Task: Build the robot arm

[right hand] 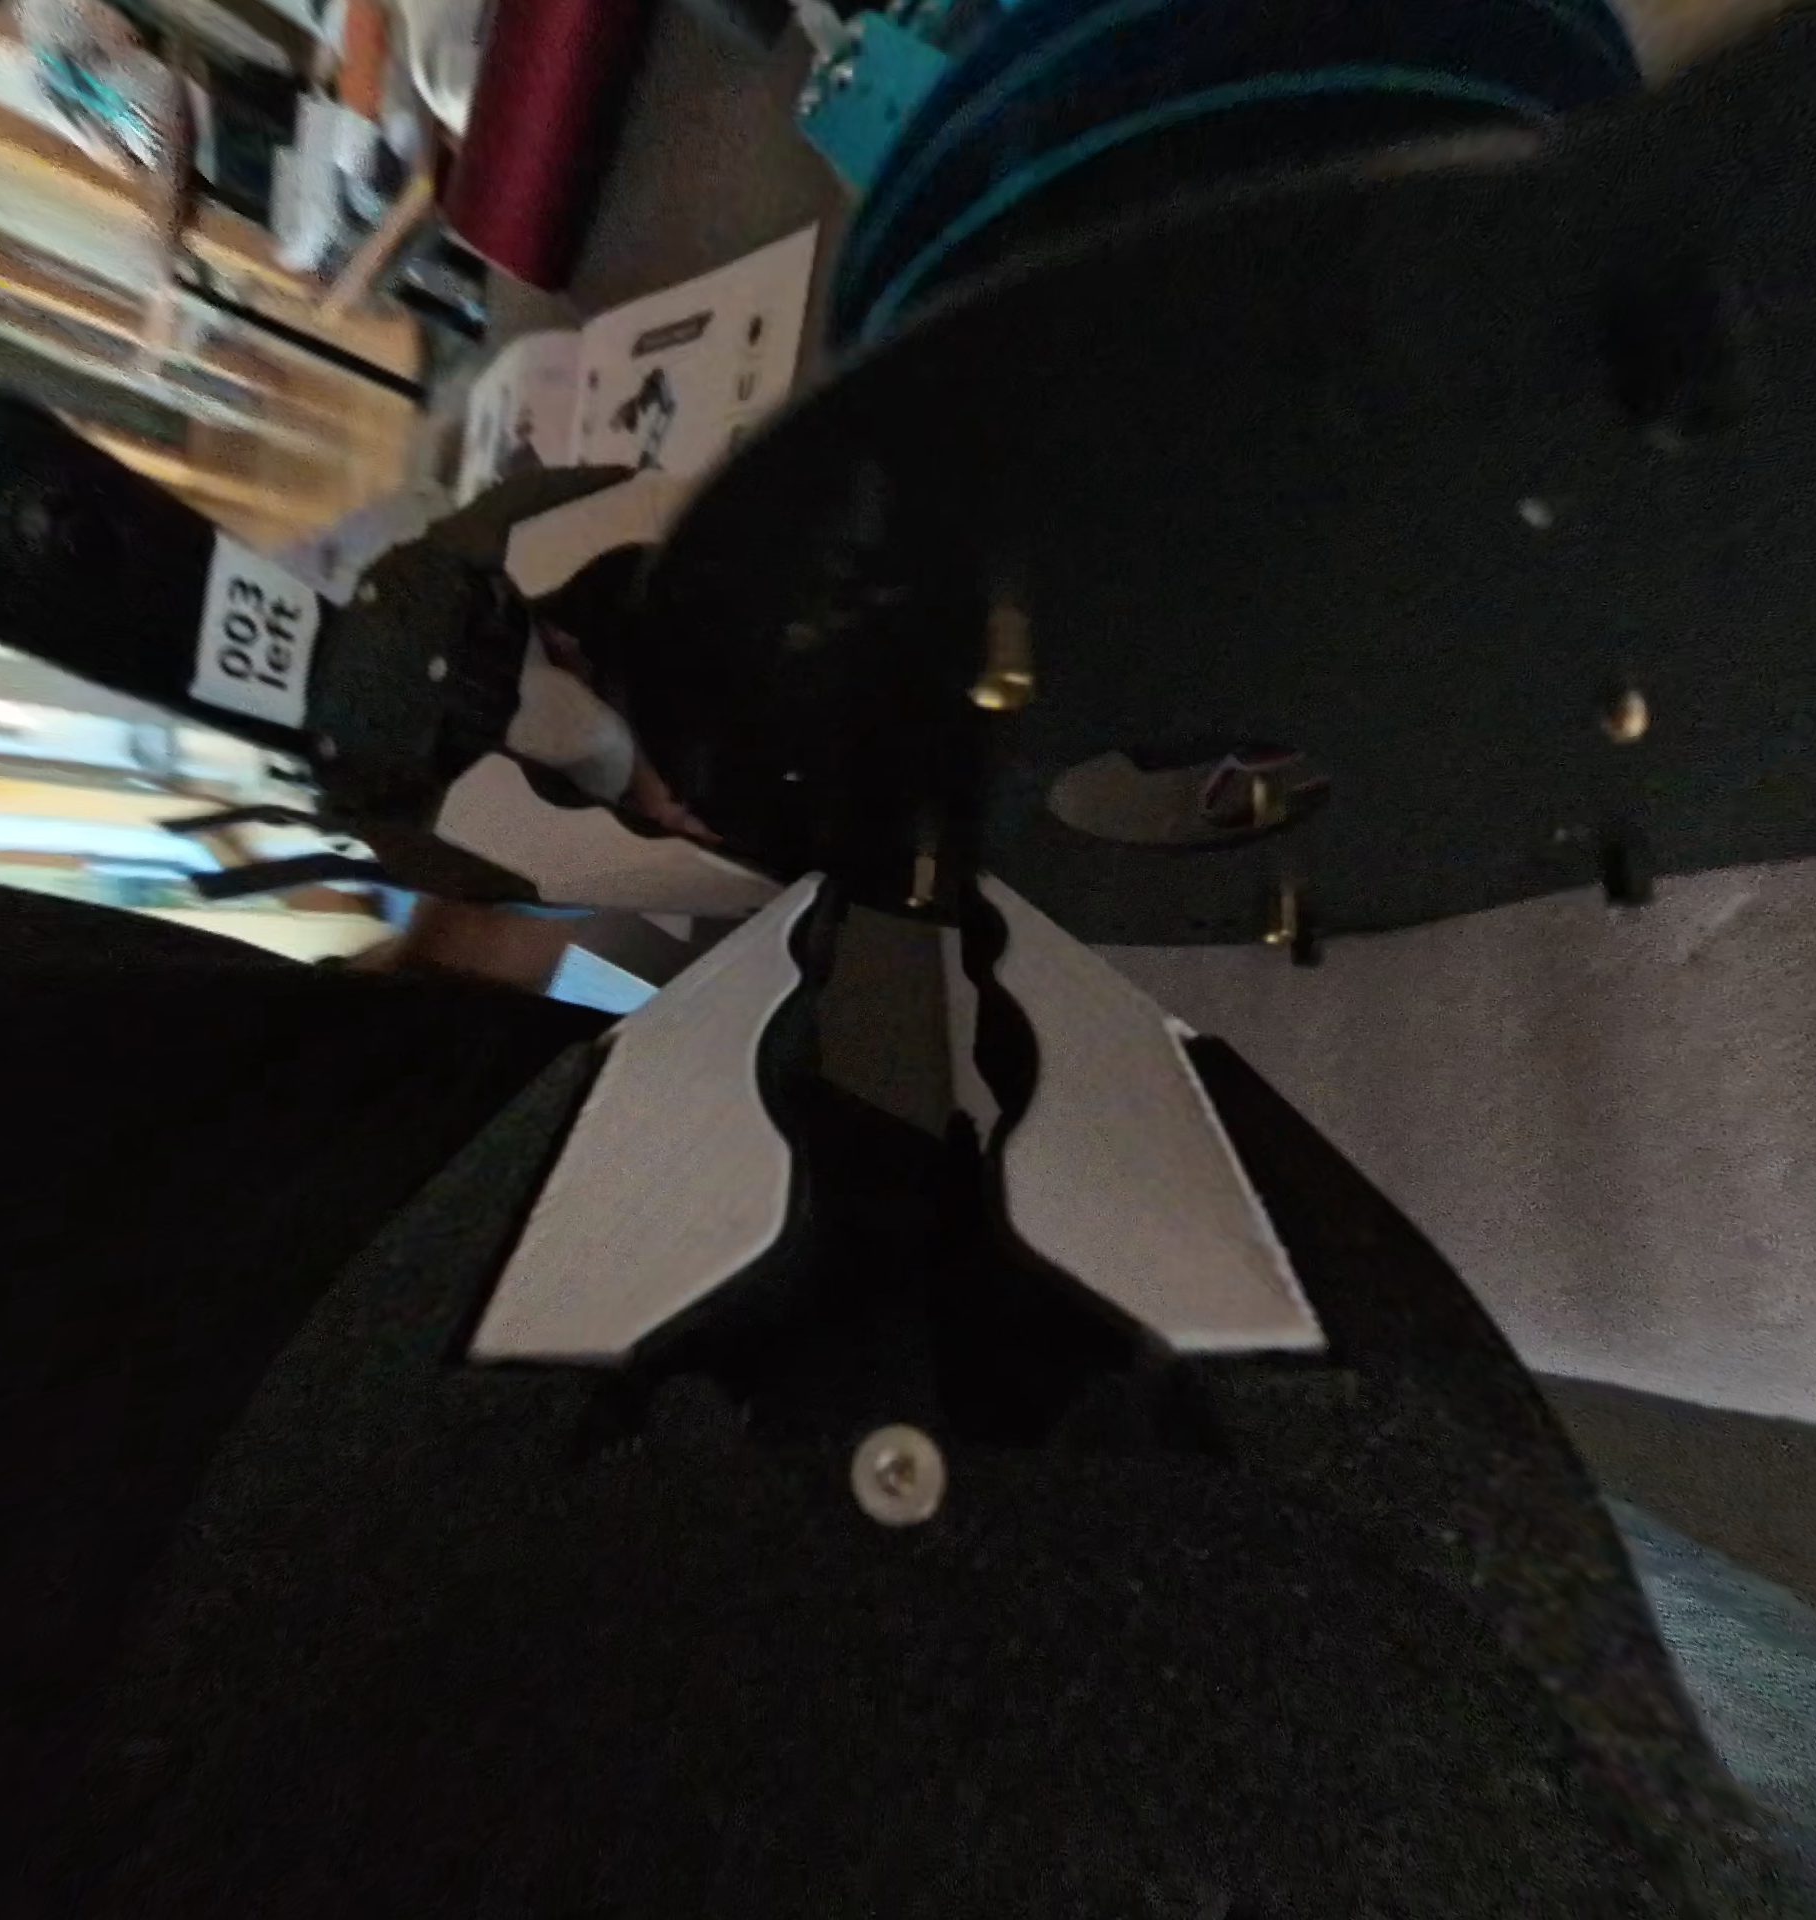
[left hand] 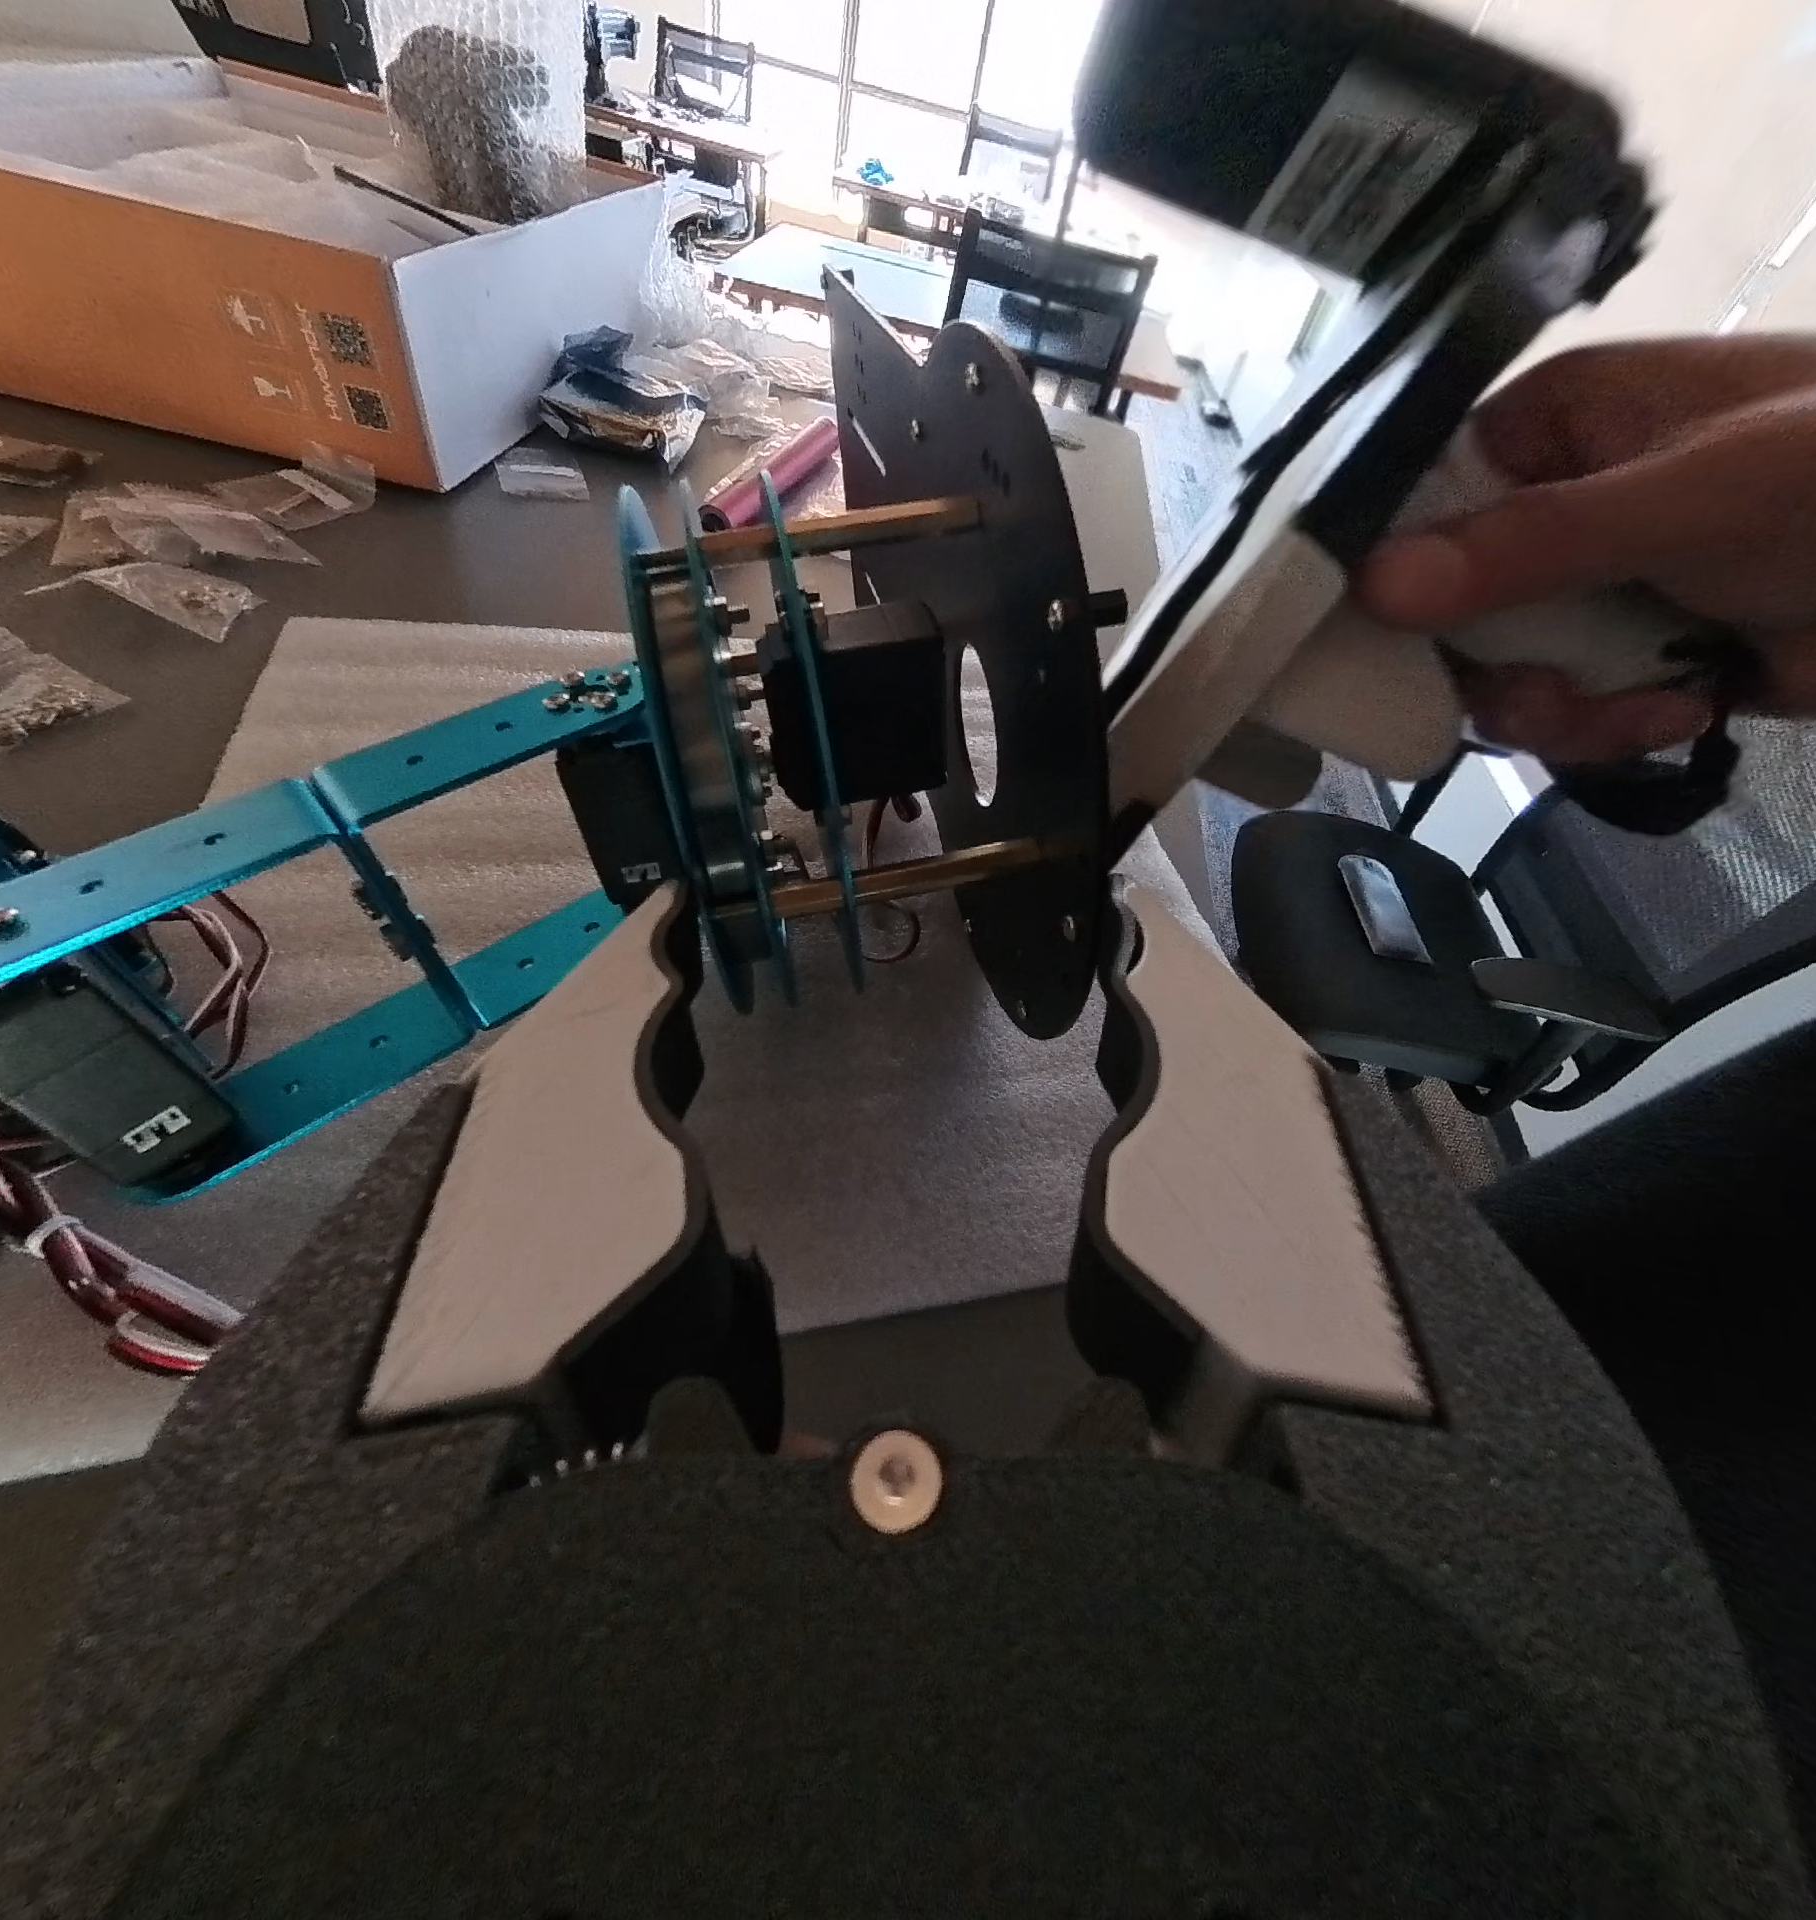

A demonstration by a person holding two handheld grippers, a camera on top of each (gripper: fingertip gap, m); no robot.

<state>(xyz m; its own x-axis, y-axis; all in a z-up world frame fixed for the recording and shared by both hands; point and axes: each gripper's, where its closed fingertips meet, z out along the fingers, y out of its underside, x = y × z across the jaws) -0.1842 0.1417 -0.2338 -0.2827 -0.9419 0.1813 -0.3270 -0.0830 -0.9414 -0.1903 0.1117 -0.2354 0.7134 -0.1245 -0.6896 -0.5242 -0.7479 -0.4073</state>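
Left wrist view: the left gripper [left hand: 899,914] is spread wide, its fingertips flanking the lying robot-arm kit's base between the teal discs [left hand: 722,748] and the black plate [left hand: 997,686], with the foam sheet [left hand: 883,1143] beneath. Behind on the table [left hand: 31,935], an open orange box [left hand: 187,301] holds bubble wrap [left hand: 478,104], with small bags [left hand: 145,520] scattered beside it. Right wrist view: the right gripper [right hand: 899,899], jaws narrowly apart, sits at the plate's edge by a brass standoff [right hand: 923,878]; whether it pinches anything I cannot tell.
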